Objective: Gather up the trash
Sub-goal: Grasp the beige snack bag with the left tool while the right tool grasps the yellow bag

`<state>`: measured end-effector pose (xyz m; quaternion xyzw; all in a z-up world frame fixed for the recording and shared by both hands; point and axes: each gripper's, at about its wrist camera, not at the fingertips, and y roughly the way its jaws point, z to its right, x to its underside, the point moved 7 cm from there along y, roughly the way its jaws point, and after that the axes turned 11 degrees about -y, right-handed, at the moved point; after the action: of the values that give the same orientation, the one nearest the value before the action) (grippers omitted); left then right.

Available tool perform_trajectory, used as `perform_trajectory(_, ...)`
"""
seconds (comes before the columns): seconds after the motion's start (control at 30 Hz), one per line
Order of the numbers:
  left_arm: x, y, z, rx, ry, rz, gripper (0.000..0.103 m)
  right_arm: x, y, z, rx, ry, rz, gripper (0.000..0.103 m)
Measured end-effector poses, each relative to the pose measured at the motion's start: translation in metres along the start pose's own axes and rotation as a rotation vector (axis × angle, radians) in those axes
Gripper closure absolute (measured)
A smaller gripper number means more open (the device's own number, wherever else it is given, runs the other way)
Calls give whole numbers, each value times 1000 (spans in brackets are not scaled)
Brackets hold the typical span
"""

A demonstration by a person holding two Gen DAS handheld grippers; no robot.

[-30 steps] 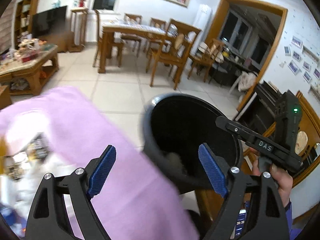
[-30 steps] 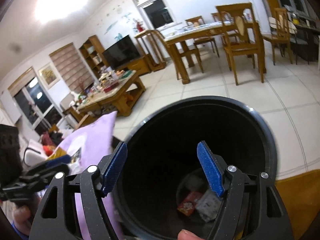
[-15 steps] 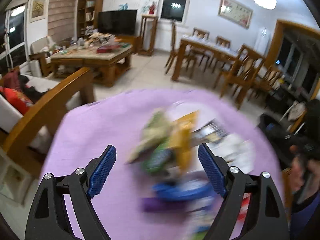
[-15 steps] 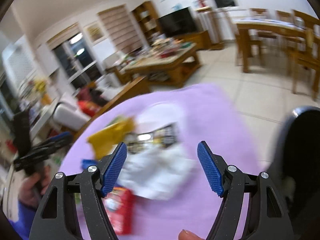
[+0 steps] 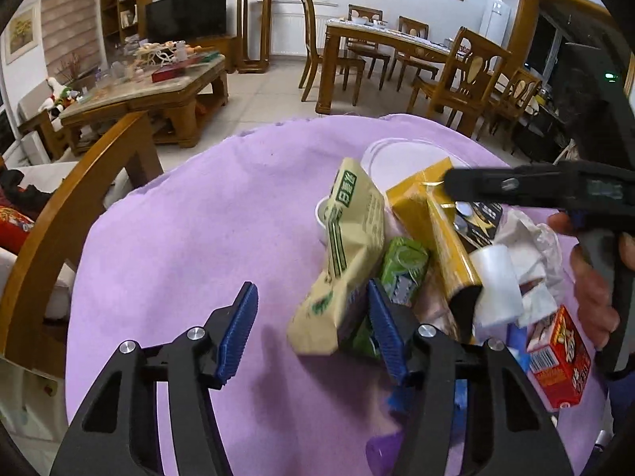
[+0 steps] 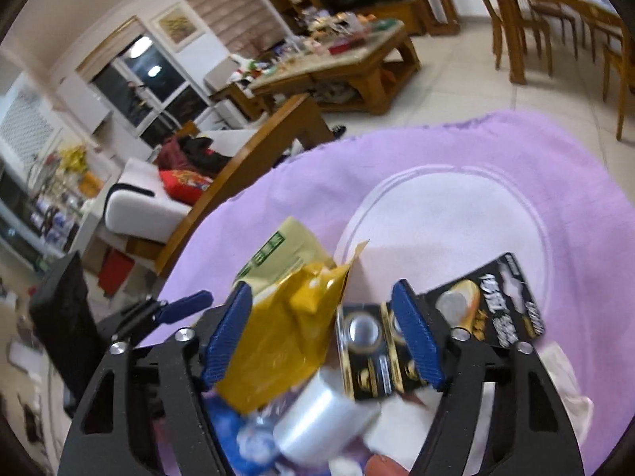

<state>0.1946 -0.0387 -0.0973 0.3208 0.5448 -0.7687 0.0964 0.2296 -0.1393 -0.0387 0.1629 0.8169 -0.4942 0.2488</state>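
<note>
A heap of trash lies on a purple cloth [image 5: 198,238]. My left gripper [image 5: 311,333] hangs low over it with its jaws closing. The lower end of a beige packet with green print [image 5: 349,246] sits between them against the right pad, and the left pad is clear of it. A green gum pack [image 5: 405,265] lies just right of that packet. My right gripper [image 6: 321,337] is also closing, around a yellow bag [image 6: 285,329] and a black battery card [image 6: 365,341]. A white roll [image 6: 317,412] lies under it.
A red box [image 5: 559,361] and crumpled tissue [image 5: 532,238] lie at the heap's right. A white plate [image 6: 436,218] lies behind the pile. A wooden armrest [image 5: 59,214] curves past the cloth's left edge. A coffee table [image 5: 158,87] and dining set [image 5: 397,47] stand beyond.
Both grippers swung away from the black bin to the trash heap on the purple cloth. The jaws of both have narrowed, and wrappers now lie between them.
</note>
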Motion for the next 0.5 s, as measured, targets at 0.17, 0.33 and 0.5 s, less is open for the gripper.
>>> perform_trajectory(0.17, -6, 13, -5, 53, -52, -21, 83, 1, 15, -12, -13, -38, -24, 72)
perform_trajectory(0.33, -7, 16, -17, 77, -124, 5, 90, 2, 4, -21, -5, -70, 12, 74)
perform_trajectory(0.5, -12, -7, -15, 71, -136, 87, 91, 0, -22, -32, -12, -98, 80, 75)
